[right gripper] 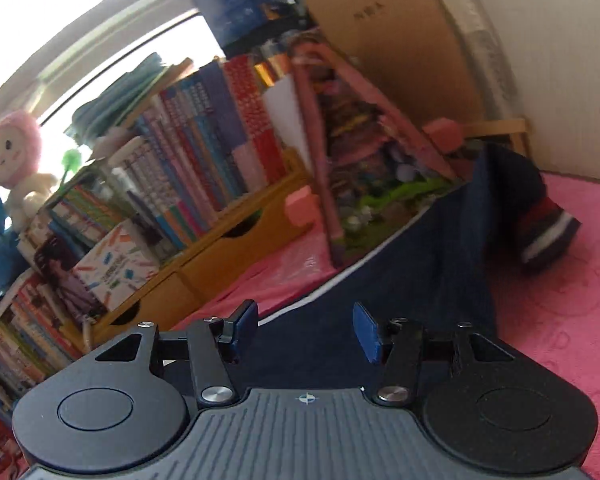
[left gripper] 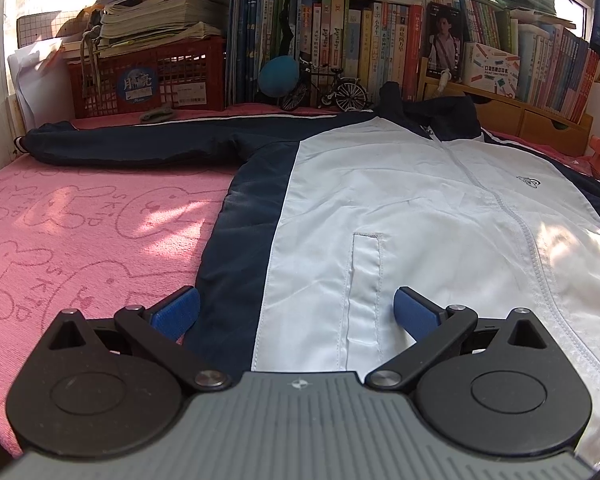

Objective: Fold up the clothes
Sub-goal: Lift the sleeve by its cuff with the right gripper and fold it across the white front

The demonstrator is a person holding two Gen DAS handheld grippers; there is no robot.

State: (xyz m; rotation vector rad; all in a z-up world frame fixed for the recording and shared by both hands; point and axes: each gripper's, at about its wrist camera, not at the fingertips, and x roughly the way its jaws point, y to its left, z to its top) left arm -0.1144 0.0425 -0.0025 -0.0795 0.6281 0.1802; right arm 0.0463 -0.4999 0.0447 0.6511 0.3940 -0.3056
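A navy and white zip jacket [left gripper: 400, 208] lies front up on a pink towel [left gripper: 80, 232], one navy sleeve [left gripper: 132, 144] stretched out to the left. My left gripper [left gripper: 296, 308] is wide open low over the jacket's hem, its blue pads either side of the pocket slit [left gripper: 366, 264], holding nothing. In the right wrist view the other navy sleeve [right gripper: 440, 248] runs away to a striped cuff [right gripper: 548, 236] at the right. My right gripper [right gripper: 306, 330] is open just above that sleeve, nothing between its pads.
A red crate [left gripper: 148, 80] with stacked papers, rows of books [left gripper: 360, 40], a toy bicycle [left gripper: 328, 88] and wooden drawers [left gripper: 540, 116] line the back edge. A pink book stand [right gripper: 340, 140], cardboard [right gripper: 400, 40] and a plush rabbit [right gripper: 12, 148] stand behind the right sleeve.
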